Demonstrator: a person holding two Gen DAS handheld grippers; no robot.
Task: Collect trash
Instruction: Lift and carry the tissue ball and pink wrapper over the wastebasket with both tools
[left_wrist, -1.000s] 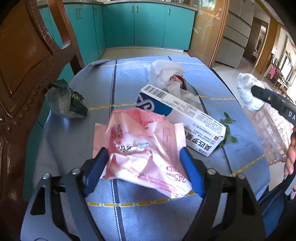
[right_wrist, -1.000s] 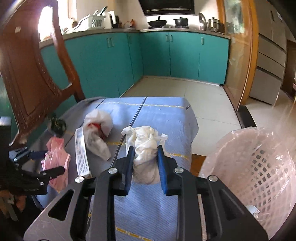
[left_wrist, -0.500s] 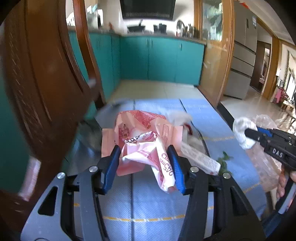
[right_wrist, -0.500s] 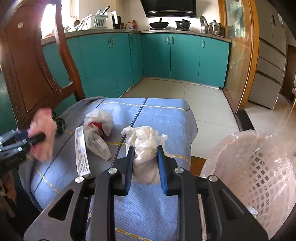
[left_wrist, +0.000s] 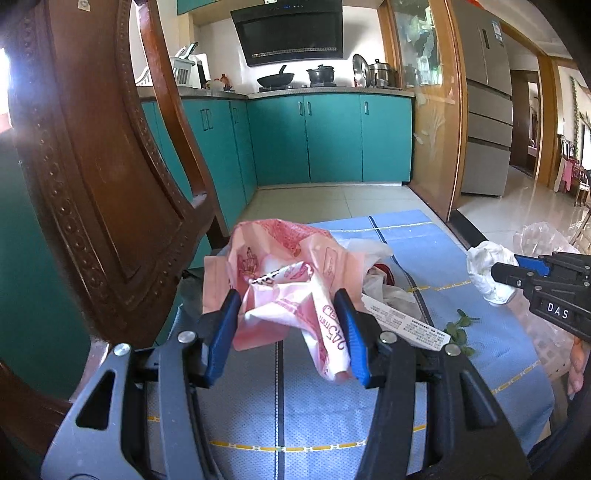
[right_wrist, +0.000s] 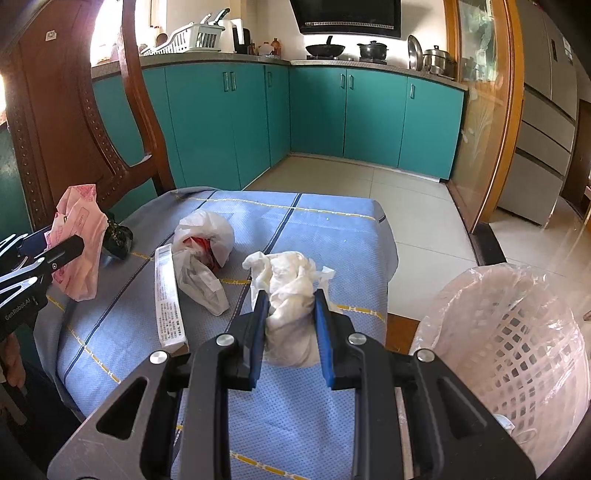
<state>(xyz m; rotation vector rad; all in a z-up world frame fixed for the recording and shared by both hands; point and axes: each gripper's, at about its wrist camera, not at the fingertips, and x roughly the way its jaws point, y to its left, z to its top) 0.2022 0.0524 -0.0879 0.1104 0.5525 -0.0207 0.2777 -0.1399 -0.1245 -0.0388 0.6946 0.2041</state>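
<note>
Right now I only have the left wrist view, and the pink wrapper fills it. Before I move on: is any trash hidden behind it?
Observer: Yes. A dark crumpled bag lies on the table by the chair, behind the pink wrapper.
Operator: And the bin?
Observer: A lined white basket stands just off the table's right corner, close beside the right tool, which holds a white tissue wad.

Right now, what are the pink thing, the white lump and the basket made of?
The pink wrapper looks like thin glossy plastic film: it crinkles and carries printing. The white lump seems to be soft matte tissue paper, wadded into folds. The basket looks like rigid white plastic lattice, lined with a clear, shiny bag.
</note>
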